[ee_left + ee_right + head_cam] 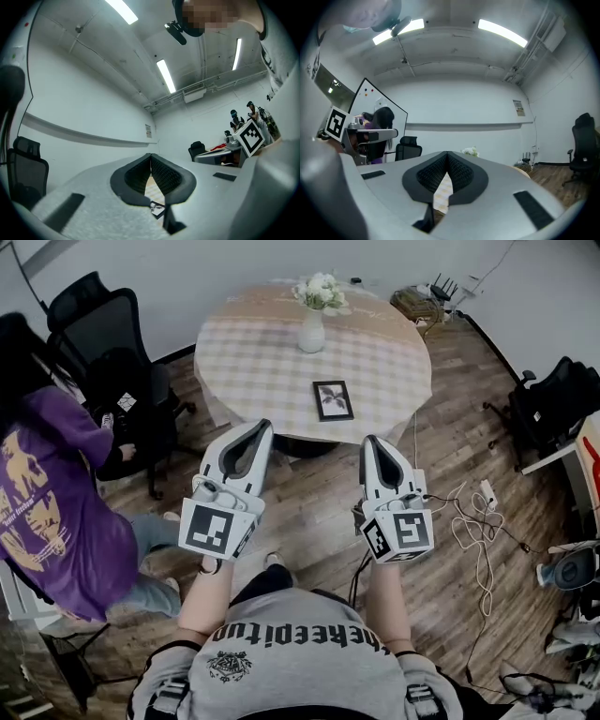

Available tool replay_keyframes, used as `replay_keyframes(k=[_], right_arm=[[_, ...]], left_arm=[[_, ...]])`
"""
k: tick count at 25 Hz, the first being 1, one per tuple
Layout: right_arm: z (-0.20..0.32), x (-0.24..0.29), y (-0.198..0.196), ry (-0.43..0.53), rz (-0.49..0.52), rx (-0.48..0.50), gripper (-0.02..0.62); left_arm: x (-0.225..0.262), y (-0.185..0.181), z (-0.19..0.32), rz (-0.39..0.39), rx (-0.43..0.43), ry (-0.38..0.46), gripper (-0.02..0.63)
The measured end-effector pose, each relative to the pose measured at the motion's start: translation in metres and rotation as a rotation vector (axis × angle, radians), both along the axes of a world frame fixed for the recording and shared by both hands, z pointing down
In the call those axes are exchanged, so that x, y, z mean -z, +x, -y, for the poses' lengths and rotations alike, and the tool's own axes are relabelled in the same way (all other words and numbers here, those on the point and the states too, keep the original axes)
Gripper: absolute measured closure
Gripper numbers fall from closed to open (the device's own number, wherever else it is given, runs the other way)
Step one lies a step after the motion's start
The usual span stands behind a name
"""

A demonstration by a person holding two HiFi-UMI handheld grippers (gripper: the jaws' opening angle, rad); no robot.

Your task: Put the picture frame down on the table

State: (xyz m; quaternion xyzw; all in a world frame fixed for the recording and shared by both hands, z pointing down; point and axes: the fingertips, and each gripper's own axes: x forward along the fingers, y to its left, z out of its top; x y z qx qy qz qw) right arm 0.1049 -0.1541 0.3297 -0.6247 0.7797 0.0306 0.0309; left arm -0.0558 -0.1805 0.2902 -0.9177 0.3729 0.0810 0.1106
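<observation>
1. Jaws. The left gripper [261, 427] and right gripper [372, 441] were both clenched tip to tip and gripped nothing. They hung side by side above the wooden floor [314, 521], short of the round table [394, 352].
2. Task item. The picture frame [333, 399] lay flat and face up on the checked cloth, near the table's near edge. Its long axis ran from that edge toward the vase of flowers [311, 326], slightly skewed.
3. Clearance. Bare cloth surrounded the frame, and the vase stood well apart. A black office chair [108, 329] and a person in purple [52, 521] occupied the left, with loose cables [480, 521] on the right.
4. Writing. The print on my shirt [300, 638] appeared upside down, so I could not read it reliably.
</observation>
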Motion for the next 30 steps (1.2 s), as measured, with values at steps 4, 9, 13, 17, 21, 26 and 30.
replay_keyframes(k=[4, 9, 13, 17, 21, 26, 30], right_arm=[[-0.022, 0.005, 0.011, 0.004, 0.0, 0.019, 0.591], [-0.054, 0.007, 0.02, 0.003, -0.012, 0.036, 0.591], [-0.081, 0.007, 0.026, 0.005, -0.013, 0.043, 0.591], [-0.108, 0.008, 0.031, 0.005, -0.01, 0.047, 0.591], [-0.13, 0.009, 0.031, 0.012, -0.024, 0.059, 0.591], [-0.156, 0.011, 0.033, 0.025, -0.027, 0.063, 0.591], [-0.173, 0.012, 0.035, 0.03, -0.024, 0.068, 0.591]], left_arm=[[0.002, 0.015, -0.02, -0.002, 0.006, -0.002, 0.591], [0.001, 0.029, -0.051, -0.004, 0.012, -0.006, 0.591], [0.002, 0.036, -0.077, -0.006, 0.019, -0.006, 0.591], [0.002, 0.042, -0.104, -0.004, 0.028, -0.006, 0.591], [0.001, 0.043, -0.127, -0.003, 0.036, -0.001, 0.591], [0.002, 0.047, -0.153, -0.002, 0.043, 0.009, 0.591], [0.003, 0.05, -0.172, -0.002, 0.048, 0.016, 0.591]])
